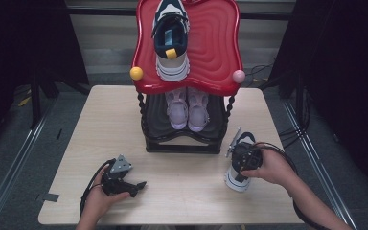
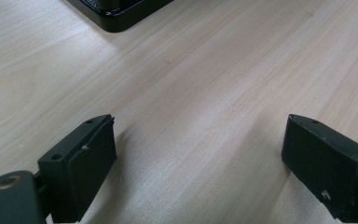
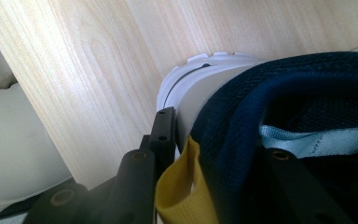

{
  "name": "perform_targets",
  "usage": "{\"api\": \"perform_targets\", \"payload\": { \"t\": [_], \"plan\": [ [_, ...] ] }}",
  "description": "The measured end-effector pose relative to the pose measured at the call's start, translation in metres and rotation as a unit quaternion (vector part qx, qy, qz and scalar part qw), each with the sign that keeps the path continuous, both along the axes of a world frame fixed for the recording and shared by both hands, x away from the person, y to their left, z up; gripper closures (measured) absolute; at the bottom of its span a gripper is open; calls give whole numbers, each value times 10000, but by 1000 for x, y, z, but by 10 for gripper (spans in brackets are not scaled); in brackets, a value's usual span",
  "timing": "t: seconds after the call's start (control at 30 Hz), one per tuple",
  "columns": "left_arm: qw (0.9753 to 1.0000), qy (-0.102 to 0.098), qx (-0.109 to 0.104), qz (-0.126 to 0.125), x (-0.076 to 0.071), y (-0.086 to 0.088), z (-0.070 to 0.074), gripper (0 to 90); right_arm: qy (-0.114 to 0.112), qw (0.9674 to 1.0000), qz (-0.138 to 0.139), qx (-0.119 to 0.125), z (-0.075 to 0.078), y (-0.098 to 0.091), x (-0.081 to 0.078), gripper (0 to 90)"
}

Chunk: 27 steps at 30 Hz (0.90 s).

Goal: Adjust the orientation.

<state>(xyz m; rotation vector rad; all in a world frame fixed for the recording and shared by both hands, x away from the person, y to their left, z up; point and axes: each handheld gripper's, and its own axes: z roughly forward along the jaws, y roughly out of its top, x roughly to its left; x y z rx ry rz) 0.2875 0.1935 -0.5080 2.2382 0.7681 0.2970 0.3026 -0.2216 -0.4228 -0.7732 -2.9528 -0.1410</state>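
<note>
R gripper [image 1: 243, 160] is clamped on the heel collar of a navy/white shoe [image 1: 237, 179] standing on the table [image 1: 182, 191], front right, just right of the rack [image 1: 182, 139]. In the right gripper view one jaw sits outside the heel by the yellow pull tab [image 3: 179, 186], the other inside the collar; the shoe's [image 3: 242, 93] white sole rests on the wood. Person's hand wraps the gripper from the right.

L gripper [image 1: 124, 182] lies low at front left w/ jaws wide apart, nothing between them; in the left gripper view just bare table [image 2: 191, 93] betw. the pads and the rack's black base corner [image 2: 116, 11] further off.

Rack: matching navy shoe [image 1: 171, 38] on the red top tray [image 1: 211, 48], pink pair [image 1: 188, 108] on the shelf below. The 2 grippers are well apart.
</note>
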Motion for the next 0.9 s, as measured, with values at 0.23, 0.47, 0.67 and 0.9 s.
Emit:
{"api": "perform_targets", "payload": {
  "t": [0.23, 0.47, 0.67, 0.9],
  "plan": [
    [10000, -1, 0, -1, 0, 0, 0, 94, 108, 9999, -1, -37, 0, 2, 0, 707],
    [10000, 0, 1, -3, 0, 0, 0, 94, 105, 9999, 28, -96, 0, 4, -1, 710],
    [10000, -11, 6, -7, 0, 0, 0, 94, 34, 9999, 83, -45, 3, 2, -2, 712],
    [10000, -12, 10, -12, 0, 0, 0, 94, -41, 9999, 117, 14, 14, -2, -2, 717]
  ]
}}
